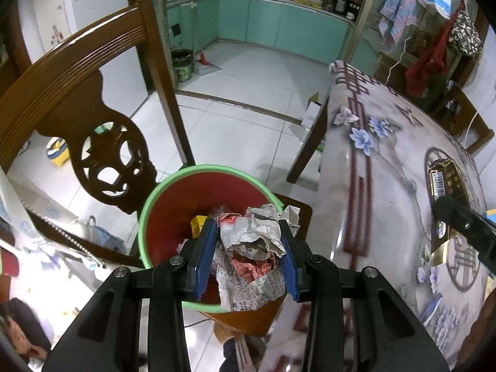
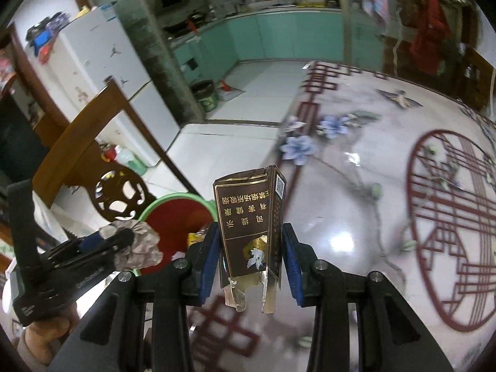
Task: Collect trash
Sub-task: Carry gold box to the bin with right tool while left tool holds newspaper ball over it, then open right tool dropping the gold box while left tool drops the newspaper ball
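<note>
Your left tongs grip a crumpled wad of newspaper right over the red bin on the chair. Your right tongs clamp a brown cigarette pack above the tabletop, beside the bin.

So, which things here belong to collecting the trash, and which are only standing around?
For the job:
- crumpled newspaper wad, held in the left tool
- torn cigarette pack, held in the right tool
- red bin with green rim

Just around:
- wooden chair
- table with flowered cover
- broom
</note>
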Motion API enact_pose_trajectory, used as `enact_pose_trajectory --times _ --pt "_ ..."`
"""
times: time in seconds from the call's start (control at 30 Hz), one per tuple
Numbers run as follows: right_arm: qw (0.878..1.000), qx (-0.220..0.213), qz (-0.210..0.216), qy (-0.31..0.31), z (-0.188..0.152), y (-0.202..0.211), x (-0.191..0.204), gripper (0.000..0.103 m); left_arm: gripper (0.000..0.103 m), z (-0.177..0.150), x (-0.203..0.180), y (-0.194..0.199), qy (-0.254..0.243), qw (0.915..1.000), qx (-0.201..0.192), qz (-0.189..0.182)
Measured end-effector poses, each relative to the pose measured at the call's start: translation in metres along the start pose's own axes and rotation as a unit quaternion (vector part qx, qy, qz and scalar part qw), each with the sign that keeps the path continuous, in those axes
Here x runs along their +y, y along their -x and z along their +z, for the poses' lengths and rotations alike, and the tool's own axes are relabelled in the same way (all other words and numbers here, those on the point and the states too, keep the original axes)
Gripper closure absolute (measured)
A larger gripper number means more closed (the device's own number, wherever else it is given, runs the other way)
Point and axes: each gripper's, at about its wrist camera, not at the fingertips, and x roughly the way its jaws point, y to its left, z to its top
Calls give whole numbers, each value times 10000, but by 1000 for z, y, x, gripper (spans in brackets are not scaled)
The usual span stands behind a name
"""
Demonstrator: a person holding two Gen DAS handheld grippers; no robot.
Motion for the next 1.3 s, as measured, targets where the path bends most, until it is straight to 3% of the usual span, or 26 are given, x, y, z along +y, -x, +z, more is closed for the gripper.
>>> enact_pose_trajectory --times 0.77,0.87,0.93,0.97,1.17,1.23,1.3 --pt "9940 518 609 750 7 -78 98 65 64 10 65 -22 434 9988 190 119" --pt "9918 675 714 820 8 -90 104 59 46 13 70 -27 482 9985 233 146" --pt "9911 770 707 826 8 -99 107 47 21 15 72 -26 512 9984 163 177" --pt "9917 730 686 809 8 -99 107 38 18 16 73 -25 514 9984 112 200" --pt "9955 126 620 712 11 -71 98 36 16 21 69 -13 723 9974 21 24" --pt "9958 -212 535 708 13 -52 92 31 0 19 59 -1 693 9974 -193 12" --pt "9950 -565 387 721 12 -29 83 21 0 16 46 13 628 9967 -500 -65"
